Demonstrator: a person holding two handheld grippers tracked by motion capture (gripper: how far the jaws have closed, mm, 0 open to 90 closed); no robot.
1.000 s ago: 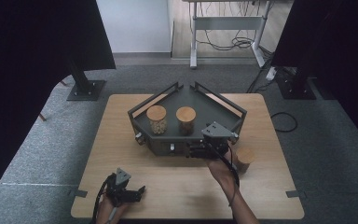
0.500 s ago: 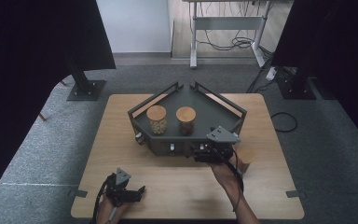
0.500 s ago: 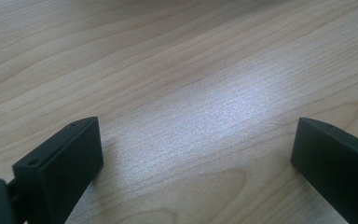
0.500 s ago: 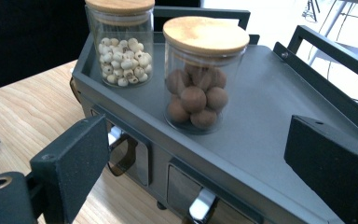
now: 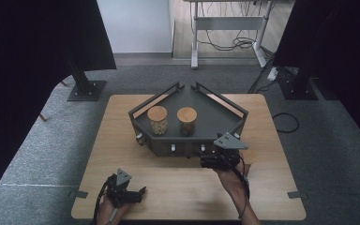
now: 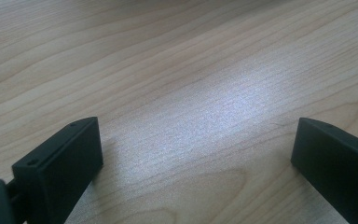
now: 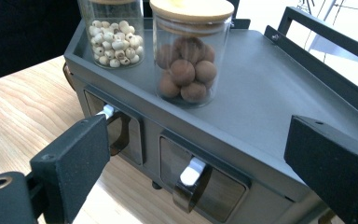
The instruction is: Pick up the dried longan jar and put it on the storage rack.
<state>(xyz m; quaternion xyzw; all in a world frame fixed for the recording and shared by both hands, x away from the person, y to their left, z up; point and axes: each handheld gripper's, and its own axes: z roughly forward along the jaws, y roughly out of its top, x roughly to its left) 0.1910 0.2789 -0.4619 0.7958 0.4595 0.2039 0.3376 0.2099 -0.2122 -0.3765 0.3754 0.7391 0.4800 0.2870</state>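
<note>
Dark grey metal drawer cabinet (image 7: pixel 270 107), table centre: we log its small drawer with white-tipped handle (image 7: pixel 193 179) just before our right gripper (image 7: pixel 205 158), jaws apart, empty. Left gripper (image 6: pixel 191 154), jaws apart, over light wooden table (image 6: pixel 168 56).

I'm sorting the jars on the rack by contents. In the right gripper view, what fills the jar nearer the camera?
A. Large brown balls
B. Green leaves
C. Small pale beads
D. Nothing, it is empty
A: the nearer jar holds large brown balls under its wooden lid, while the farther jar beside it holds the small pale beads; both stand on the dark rack.
</note>
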